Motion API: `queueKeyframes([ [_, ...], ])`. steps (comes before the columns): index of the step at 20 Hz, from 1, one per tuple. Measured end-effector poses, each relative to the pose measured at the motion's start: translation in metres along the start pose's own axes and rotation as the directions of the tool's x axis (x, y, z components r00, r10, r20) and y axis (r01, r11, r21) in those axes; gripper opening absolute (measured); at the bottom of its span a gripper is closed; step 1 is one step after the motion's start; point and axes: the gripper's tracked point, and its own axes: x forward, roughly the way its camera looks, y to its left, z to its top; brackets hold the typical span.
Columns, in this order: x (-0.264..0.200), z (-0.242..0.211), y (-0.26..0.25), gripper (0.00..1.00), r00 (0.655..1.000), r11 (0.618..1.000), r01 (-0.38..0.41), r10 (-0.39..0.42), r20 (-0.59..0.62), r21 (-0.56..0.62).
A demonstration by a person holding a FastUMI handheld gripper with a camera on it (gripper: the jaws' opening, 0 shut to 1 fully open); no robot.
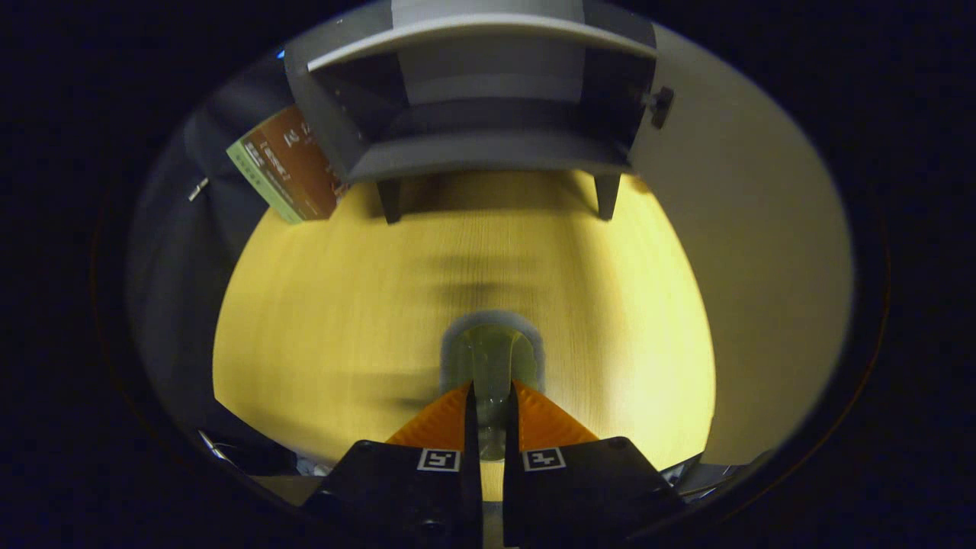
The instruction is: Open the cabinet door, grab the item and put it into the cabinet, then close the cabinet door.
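item (492,366) sits between the fingers, pinched at its near end, the rest sticking out just ahead of the tips over the table. looks like a small translucent greenish piece with a pale grey rim, rounded at the far end; motion blur, can't tell what it is exactly. gripper (492,412) is clamped on it, both fingers pressing its sides, only a narrow gap between them.

table (343,320) is yellow wood grain, bare between the fingers and the cabinet, plenty of open surface on both sides of the item. near edge of the table runs just behind the fingers.

cabinet (473,152) stands well beyond the fingers at the far side of the table, grey, on short legs, interior open toward the gripper. door (747,229) is swung wide to the right, pale panel, small dark knob (660,105) near its hinge-side edge by the cabinet opening. brown and green box (293,164) leans just left of the cabinet.

gripper points roughly level, straight at the cabinet opening.
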Motion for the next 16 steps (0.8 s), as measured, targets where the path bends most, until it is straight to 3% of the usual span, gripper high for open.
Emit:
queueKeyframes([
  [5, -0.061, 0.112, 0.006, 0.15, 0.963, 1.0, 0.0, 0.008, 0.268, -0.03],
  [10, -0.123, 0.202, 0.015, 0.15, 0.886, 0.998, 0.001, 0.03, 0.463, -0.066],
  [16, -0.155, 0.287, 0.036, 0.15, 0.787, 0.998, -0.018, 0.052, 0.614, -0.062],
])
